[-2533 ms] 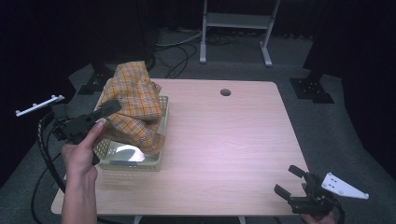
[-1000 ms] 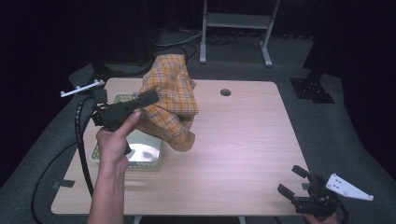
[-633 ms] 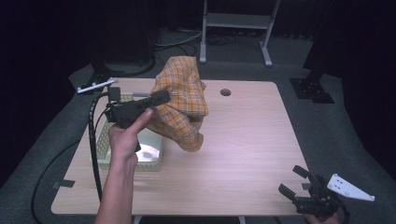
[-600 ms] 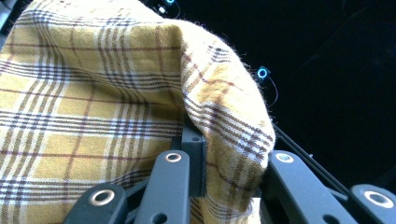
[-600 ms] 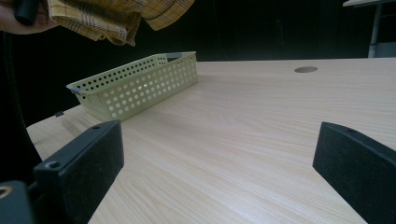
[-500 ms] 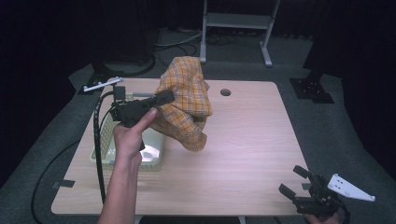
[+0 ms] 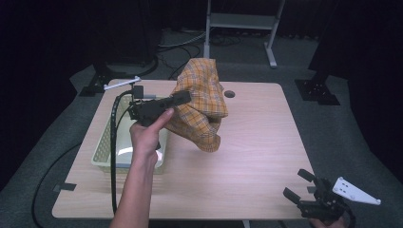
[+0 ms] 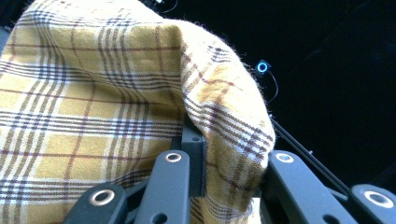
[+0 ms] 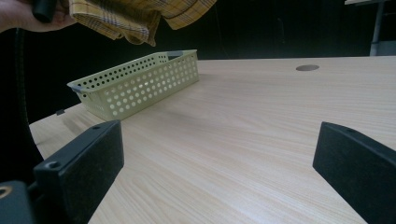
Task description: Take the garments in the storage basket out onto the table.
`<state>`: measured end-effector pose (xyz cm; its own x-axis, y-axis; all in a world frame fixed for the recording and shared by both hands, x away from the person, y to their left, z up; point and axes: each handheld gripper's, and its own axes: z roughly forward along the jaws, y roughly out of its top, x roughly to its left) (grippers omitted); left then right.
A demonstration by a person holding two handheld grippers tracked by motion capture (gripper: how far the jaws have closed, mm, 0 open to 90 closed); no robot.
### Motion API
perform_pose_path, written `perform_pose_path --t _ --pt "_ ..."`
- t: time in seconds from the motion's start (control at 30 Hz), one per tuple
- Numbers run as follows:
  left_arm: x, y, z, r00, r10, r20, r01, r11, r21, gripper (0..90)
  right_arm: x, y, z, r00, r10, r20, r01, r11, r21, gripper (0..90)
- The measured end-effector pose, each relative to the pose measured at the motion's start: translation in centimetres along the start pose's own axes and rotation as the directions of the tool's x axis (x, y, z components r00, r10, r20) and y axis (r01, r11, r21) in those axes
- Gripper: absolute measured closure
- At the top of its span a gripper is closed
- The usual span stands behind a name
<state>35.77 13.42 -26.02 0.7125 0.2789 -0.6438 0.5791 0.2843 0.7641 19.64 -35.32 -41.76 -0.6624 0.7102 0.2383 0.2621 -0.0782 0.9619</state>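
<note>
Left gripper [image 7: 183,98], clamped on the plaid cloth [image 7: 202,107], has carried it clear of the basket [image 7: 102,147] toward three o'clock, ready for spreading.

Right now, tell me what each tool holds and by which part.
The left tool is shut on the yellow plaid cloth, pinching a fold near its top so it hangs above the table. The right tool is open, holding nothing.

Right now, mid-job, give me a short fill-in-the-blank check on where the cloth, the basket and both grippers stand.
1. The left gripper is shut on the plaid ____.
2. The plaid cloth hangs in the air, clear of the ____ basket.
3. The right gripper rests at the table's near right corner with its jaws ____.

Missing words: cloth; yellow; open
</note>
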Motion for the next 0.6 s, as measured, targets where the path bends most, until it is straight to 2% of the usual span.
perform_pose_path --t 0.3,0.47,0.6 --pt "0.6 -0.4 1.7 0.9999 -0.014 0.002 0.014 0.9998 0.016 78.0 0.1 0.0 0.0 1.0000 0.000 -0.004 0.000 1.000 -0.005 1.8" --pt "0.7 -0.8 2.6 0.9997 -0.011 -0.020 0.012 0.9997 0.021 78.0 0.0 0.0 -0.1 1.0000 0.002 -0.002 -0.002 1.000 -0.009 1.8" --pt "0.8 -1.1 3.4 0.9998 -0.016 -0.012 0.016 0.9995 0.025 78.1 0.0 0.1 -0.2 1.0000 0.003 0.000 -0.003 1.000 -0.013 1.8"
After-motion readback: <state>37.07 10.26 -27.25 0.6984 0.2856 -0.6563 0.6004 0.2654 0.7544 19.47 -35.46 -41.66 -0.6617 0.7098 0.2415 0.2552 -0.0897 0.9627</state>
